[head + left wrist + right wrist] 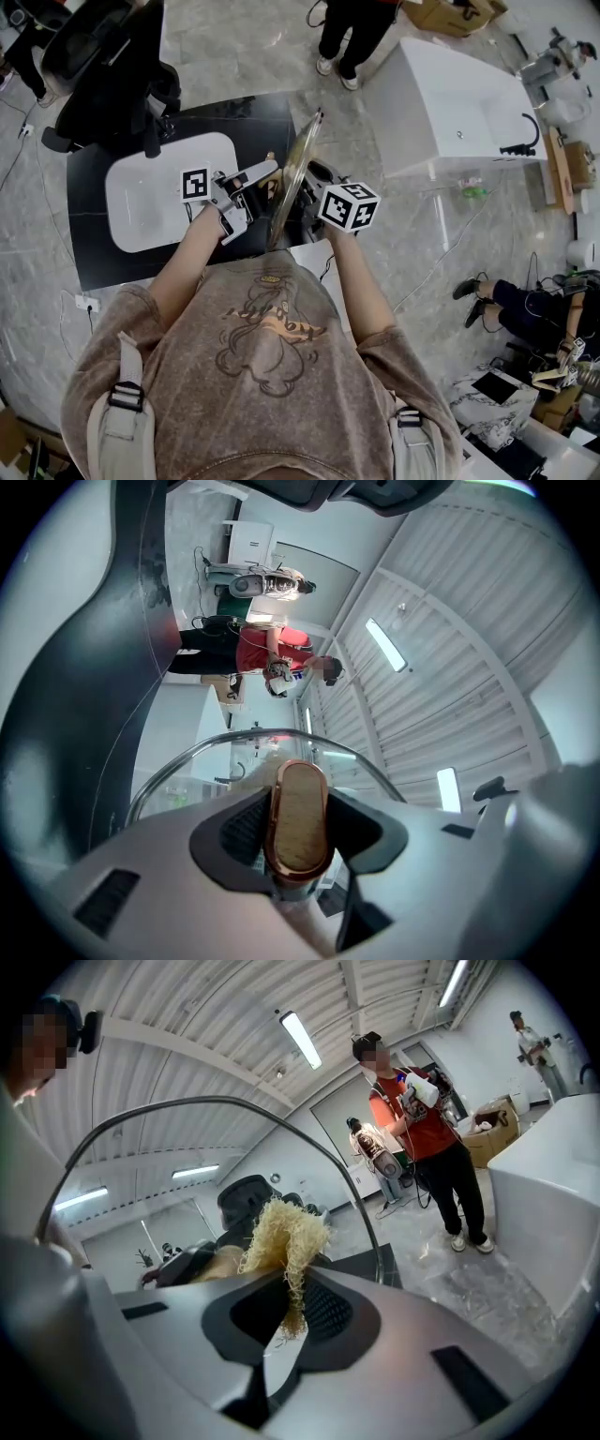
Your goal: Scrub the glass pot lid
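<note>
Above the black tabletop (pixel 246 120), left tool (pixel 264 184) grips the glass lid (pixel 298 161) by its knob (pixel 298 816), edge-up; right tool (pixel 286 1305) pinches a fibre scrubber (pixel 283 1234). Risk: hard sideways scrubbing could twist the lid out of the narrow knob grip, dropping it.

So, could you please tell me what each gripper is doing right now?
Left gripper: closed on the handle of the glass pot lid.
Right gripper: closed on a straw-coloured fibre scrubber.

Bright ceiling strip lights (pixel 302 1040), soft shadows, fisheye bending, dark corners
</note>
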Demonstrator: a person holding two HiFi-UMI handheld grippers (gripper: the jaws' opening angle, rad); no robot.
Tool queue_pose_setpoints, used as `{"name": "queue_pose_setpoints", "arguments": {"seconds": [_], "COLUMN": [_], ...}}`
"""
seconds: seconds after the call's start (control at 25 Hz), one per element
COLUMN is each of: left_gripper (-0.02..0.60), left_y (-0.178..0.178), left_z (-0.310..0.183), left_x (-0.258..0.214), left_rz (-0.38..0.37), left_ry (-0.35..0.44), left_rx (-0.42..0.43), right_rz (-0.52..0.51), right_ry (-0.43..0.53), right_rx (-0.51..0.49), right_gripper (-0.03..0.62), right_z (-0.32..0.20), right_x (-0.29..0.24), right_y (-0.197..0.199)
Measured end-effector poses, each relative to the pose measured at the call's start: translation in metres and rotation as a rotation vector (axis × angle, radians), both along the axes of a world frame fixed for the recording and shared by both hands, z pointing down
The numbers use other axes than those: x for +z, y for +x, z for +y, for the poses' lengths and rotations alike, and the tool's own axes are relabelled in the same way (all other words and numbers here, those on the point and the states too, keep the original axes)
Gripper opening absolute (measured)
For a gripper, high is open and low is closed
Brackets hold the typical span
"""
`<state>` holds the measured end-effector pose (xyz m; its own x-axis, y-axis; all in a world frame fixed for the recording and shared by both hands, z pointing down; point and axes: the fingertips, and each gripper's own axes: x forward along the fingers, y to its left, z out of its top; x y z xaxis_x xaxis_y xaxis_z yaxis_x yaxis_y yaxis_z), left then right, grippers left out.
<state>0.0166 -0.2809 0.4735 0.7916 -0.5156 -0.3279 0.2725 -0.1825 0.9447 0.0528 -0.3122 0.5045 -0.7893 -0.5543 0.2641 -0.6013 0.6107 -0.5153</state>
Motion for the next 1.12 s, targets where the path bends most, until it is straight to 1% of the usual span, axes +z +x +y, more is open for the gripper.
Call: {"name": "queue_pose_setpoints", "arguments": {"seconds": [0.28,0.6,0.84,1.0,1.12], "left_gripper": [0.179,0.179,0.181,0.181,0.181], "left_y": [0.000,0.001,-0.001,-0.002,-0.003], "left_z": [0.000,-0.001,-0.005,-0.007,-0.008], "left_x": [0.000,-0.005,-0.007,-0.007,-0.007], "left_rz": [0.002,0.006,-0.003,0.001,0.000], "left_ry": [0.009,0.010,0.030,0.019,0.018], "left_rx": [0.006,0.005,-0.002,-0.008,-0.015], "right_rz": [0.044,0.100,0.110,0.110,0.102], "right_ry": [-0.062,-0.118,-0.142,-0.147,-0.134], "right_rx": [0.002,-0.050,-0.096,-0.147,-0.180], "right_gripper": [0.037,0.037,0.037,0.037,0.037], "right_z": [0.007,0.033,0.055,0.072,0.083], "right_x": [0.035,0.062,0.064,0.059,0.049], "right_y": [0.004,0.001,-0.006,-0.012,-0.015]}}
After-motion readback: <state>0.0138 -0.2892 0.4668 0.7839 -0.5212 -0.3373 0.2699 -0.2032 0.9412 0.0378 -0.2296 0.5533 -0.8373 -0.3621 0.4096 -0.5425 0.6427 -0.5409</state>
